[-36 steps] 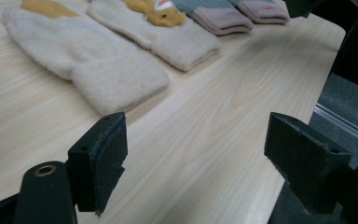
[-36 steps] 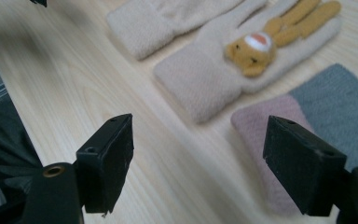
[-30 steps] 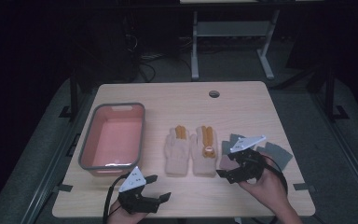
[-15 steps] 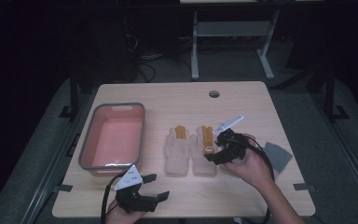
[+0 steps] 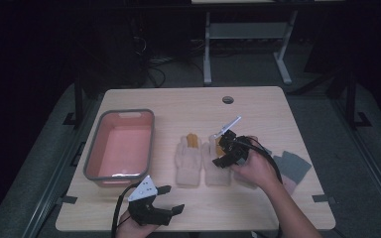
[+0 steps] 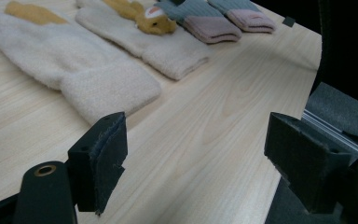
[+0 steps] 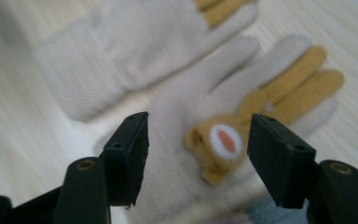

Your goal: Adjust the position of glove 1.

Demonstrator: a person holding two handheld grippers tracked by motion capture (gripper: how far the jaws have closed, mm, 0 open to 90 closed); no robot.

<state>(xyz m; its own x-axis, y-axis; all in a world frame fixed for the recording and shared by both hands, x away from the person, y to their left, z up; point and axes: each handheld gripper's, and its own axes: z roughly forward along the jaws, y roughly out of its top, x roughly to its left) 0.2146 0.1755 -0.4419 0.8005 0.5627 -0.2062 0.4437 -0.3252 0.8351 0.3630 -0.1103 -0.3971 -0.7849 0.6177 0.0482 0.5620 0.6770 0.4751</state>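
Two cream gloves lie side by side mid-table, cuffs toward the person, and the step in hand looks like the approach to pick one up. Left to right: pink basin [image 5: 119,145] with a grey rim at the table's left, nothing visible inside; left gripper [image 5: 171,199] held near the front edge of the wooden table [image 5: 188,101], jaws spread wide with nothing between them, bare tabletop ahead in the left gripper view; left glove [image 5: 187,157] with tan fingertips; right glove [image 5: 215,166], which carries a small tan bear-face patch [image 7: 216,145]. The right gripper [image 5: 222,154] hovers over that right glove, jaws spread with the bear patch and palm between them in the right gripper view, pads not yet pressing the fabric; the jaws have just been closing in. Right of the person's hand [image 5: 258,168], a pair of grey socks [image 5: 291,166] with pink toes lies flat. Next move, as I judge it: lower the right gripper onto the glove, pinch a fold of the soft knit, then lift, probably toward the basin. Risk: thin fabric slipping out of the pads or dragging the neighbouring glove along. No brand, label or readable writing anywhere.
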